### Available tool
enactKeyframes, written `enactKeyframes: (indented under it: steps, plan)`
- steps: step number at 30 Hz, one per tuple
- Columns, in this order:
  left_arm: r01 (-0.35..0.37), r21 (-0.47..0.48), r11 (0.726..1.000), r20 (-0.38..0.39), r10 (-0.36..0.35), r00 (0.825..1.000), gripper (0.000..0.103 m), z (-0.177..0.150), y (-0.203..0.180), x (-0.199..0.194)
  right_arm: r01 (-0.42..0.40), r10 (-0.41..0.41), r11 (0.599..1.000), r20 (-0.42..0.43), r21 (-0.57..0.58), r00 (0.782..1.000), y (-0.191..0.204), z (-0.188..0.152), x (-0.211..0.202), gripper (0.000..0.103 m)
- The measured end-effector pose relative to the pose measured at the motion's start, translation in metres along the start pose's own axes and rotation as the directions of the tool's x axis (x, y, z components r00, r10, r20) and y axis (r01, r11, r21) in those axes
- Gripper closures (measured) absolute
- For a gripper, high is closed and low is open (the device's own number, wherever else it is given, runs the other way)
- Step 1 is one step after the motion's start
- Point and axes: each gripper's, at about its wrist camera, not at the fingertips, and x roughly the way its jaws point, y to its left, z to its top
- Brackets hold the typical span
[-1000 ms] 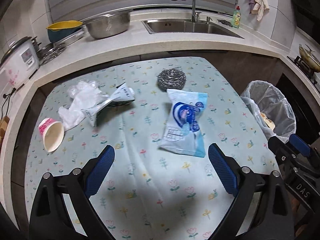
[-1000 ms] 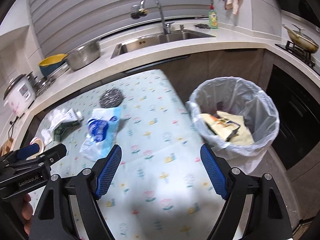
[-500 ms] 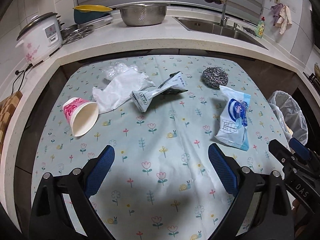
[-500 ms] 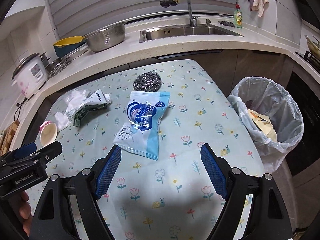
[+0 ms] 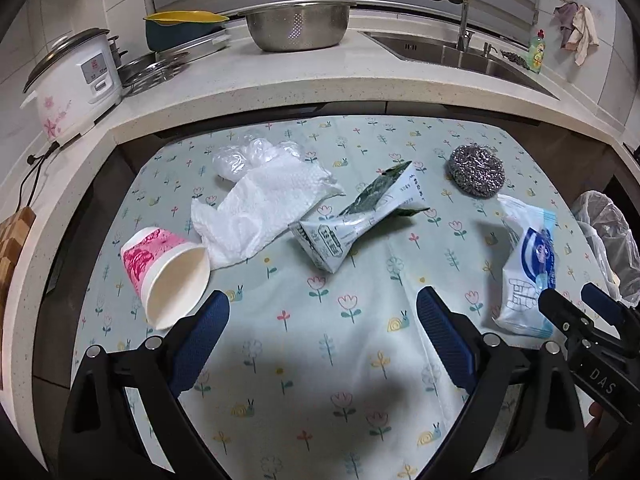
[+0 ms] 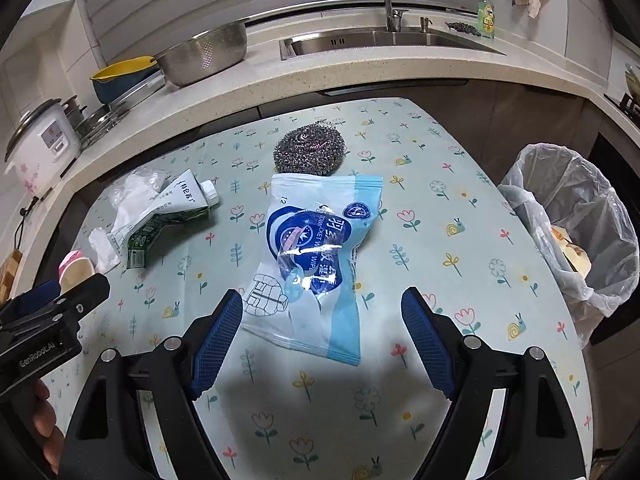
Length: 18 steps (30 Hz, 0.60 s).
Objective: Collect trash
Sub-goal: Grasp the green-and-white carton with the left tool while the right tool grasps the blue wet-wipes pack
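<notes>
Trash lies on a floral tablecloth [image 5: 320,360]. A pink paper cup [image 5: 166,276] lies on its side at the left. Beside it are a white paper towel [image 5: 260,208], a crushed green-and-white carton [image 5: 360,216] and a blue wet-wipe packet [image 6: 312,264]. My left gripper [image 5: 322,332] is open and empty above the cloth, near the cup and carton. My right gripper [image 6: 322,336] is open and empty, just short of the packet's near end. A bin lined with a clear bag [image 6: 572,232] stands at the table's right.
A steel scourer [image 6: 310,148] lies at the table's far side. Behind runs a counter with a rice cooker [image 5: 74,80], a steel colander [image 5: 298,26], a blue-and-yellow tub [image 5: 182,28] and a sink [image 6: 384,38] with a green soap bottle [image 6: 486,16].
The left gripper has swung left and forward, bringing the cup, towel and carton closer. The right gripper has turned left from the bin toward the blue packet. Both stayed open.
</notes>
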Motion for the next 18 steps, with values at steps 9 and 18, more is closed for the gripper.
enactKeyframes:
  steps: [9, 18]
  plan:
    - [0.0, 0.089, 0.996, 0.018, -0.002, 1.0, 0.013, 0.031, -0.011, 0.042, 0.008, -0.008, 1.0, -0.015, 0.009, 1.0, 0.006, 0.012, 0.03, 0.024]
    - [0.015, 0.108, 0.994, -0.016, -0.013, 1.0, 0.033, 0.036, -0.02, 0.067, 0.008, -0.008, 1.0, -0.036, 0.003, 0.999, 0.008, 0.013, 0.045, 0.025]
